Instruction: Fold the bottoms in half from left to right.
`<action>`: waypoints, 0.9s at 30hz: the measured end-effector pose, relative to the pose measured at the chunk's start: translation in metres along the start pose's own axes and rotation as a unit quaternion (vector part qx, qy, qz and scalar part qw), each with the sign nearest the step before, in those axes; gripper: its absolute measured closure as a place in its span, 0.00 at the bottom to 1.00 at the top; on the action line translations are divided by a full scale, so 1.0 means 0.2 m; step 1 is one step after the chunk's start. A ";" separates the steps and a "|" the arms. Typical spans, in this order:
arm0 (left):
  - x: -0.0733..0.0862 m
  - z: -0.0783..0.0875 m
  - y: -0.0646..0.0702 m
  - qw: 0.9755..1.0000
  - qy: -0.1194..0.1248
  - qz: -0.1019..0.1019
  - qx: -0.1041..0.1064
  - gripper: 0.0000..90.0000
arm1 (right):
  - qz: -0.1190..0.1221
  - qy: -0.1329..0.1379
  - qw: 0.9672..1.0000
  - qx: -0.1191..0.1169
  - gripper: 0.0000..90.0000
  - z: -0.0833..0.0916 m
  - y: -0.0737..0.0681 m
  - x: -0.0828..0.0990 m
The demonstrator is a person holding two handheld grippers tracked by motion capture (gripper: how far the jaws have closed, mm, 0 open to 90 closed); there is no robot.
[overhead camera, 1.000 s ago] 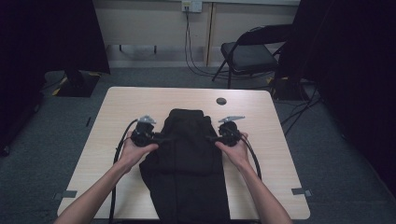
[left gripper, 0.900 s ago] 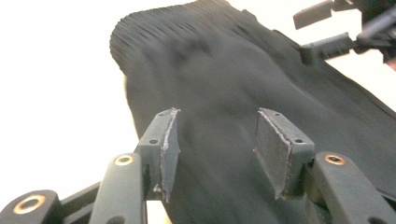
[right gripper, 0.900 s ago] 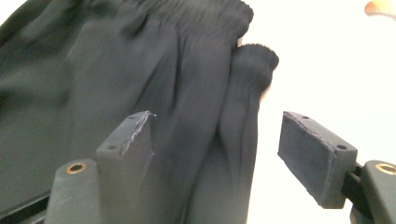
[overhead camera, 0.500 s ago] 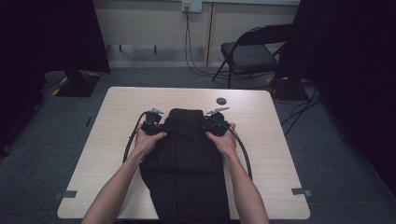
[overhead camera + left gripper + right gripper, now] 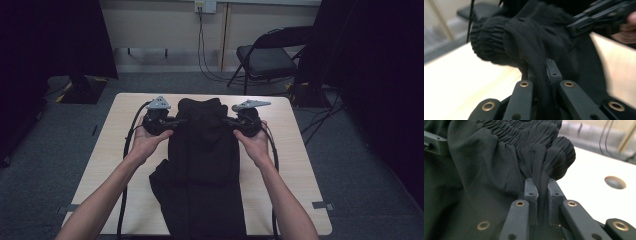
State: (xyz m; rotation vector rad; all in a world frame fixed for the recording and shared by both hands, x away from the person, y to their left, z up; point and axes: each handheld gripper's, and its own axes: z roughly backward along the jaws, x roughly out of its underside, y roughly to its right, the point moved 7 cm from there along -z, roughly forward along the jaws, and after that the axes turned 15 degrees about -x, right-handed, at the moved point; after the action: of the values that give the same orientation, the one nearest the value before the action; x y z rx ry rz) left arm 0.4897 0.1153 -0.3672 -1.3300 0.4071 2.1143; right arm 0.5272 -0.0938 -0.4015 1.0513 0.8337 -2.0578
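One black garment (image 5: pixel 202 165) lay lengthwise down the middle of the table (image 5: pixel 295 165). Two grippers had just been closing: the left gripper (image 5: pixel 175 121) pinched its gathered top edge, the right gripper (image 5: pixel 227 121) clamped the same edge opposite.

A fixed camera looks forward and down over the pale wooden worktop (image 5: pixel 295 150); both tool cameras sit close against the same gathered black fabric garment (image 5: pixel 202 150).

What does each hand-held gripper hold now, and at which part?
Both hold the black garment near its gathered elastic end: the left hand-held gripper pinches one side, the right hand-held gripper the other, with fabric clamped between the jaws.
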 end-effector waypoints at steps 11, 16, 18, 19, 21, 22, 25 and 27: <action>0.21 0.46 0.51 0.995 -0.006 -0.019 0.096 0.95 | 0.045 0.000 0.997 -0.059 0.90 0.52 -0.53 0.15; 0.56 0.41 0.61 0.990 -0.089 -0.002 0.109 0.95 | 0.024 -0.057 0.995 -0.082 0.90 0.48 -0.63 0.46; 0.68 0.35 0.62 0.986 -0.128 0.001 0.110 0.95 | -0.006 -0.091 0.991 -0.093 0.90 0.39 -0.63 0.65; 0.75 0.31 0.62 0.982 -0.155 0.004 0.105 0.95 | -0.006 -0.091 0.991 -0.093 0.90 0.39 -0.63 0.65; 0.86 0.25 0.62 0.974 -0.197 0.015 0.112 0.95 | -0.017 -0.107 0.989 -0.098 0.90 0.33 -0.62 0.73; 0.92 0.22 0.62 0.971 -0.218 0.001 0.101 0.95 | -0.029 -0.130 0.986 -0.096 0.90 0.25 -0.60 0.82; 0.92 0.21 0.63 0.972 -0.216 -0.003 0.095 0.95 | -0.019 -0.158 0.984 -0.078 0.90 0.21 -0.57 0.88; 0.93 0.19 0.62 0.971 -0.221 -0.007 0.092 0.95 | -0.035 -0.163 0.983 -0.076 0.89 0.19 -0.53 0.92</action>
State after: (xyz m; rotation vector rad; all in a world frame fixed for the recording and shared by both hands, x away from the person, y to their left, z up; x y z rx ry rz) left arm 0.3258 0.1014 -0.5218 -0.7271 0.3896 2.2203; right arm 0.3447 -0.1124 -0.5148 0.5889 0.8506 -2.1105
